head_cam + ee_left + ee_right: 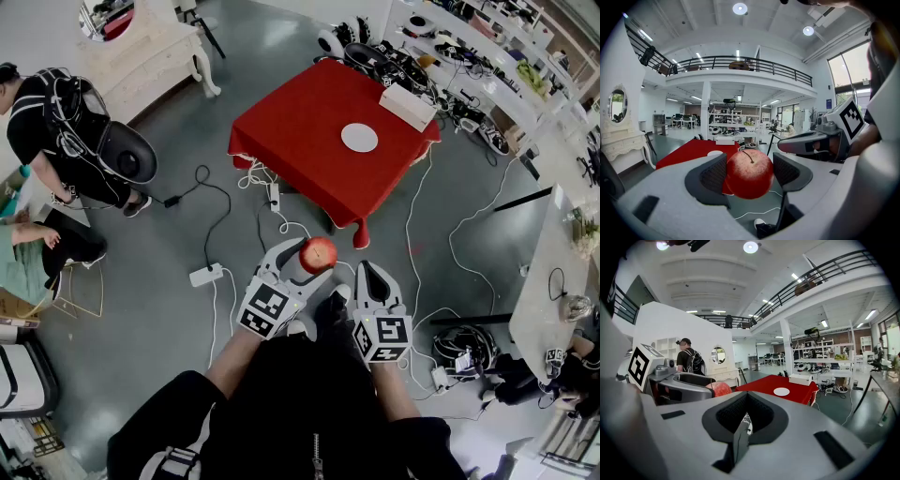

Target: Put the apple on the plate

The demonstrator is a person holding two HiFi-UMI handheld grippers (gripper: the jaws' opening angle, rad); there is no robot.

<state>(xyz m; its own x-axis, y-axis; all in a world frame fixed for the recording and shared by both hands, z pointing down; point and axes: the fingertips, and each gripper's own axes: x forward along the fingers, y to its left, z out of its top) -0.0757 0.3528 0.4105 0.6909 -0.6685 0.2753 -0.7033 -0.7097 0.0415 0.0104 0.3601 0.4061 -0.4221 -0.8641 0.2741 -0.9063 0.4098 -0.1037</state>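
A red apple [318, 254] [750, 174] sits between the pads of my left gripper [310, 257] [750, 174], which is shut on it and holds it in the air above the floor. The apple [721, 389] also shows past the left gripper's body in the right gripper view. My right gripper [367, 272] [746, 414] is beside it on the right, shut with nothing in its jaws. The white plate [359, 138] [714, 153] [781, 392] lies on a table under a red cloth [309, 141] [771, 385] some way ahead of both grippers.
A white box [406, 105] rests at the table's far corner. Cables and a power strip [205, 275] lie on the grey floor between me and the table. A person [56, 122] with a backpack stands at the left near a white dresser [150, 52]. Cluttered benches [478, 56] run behind.
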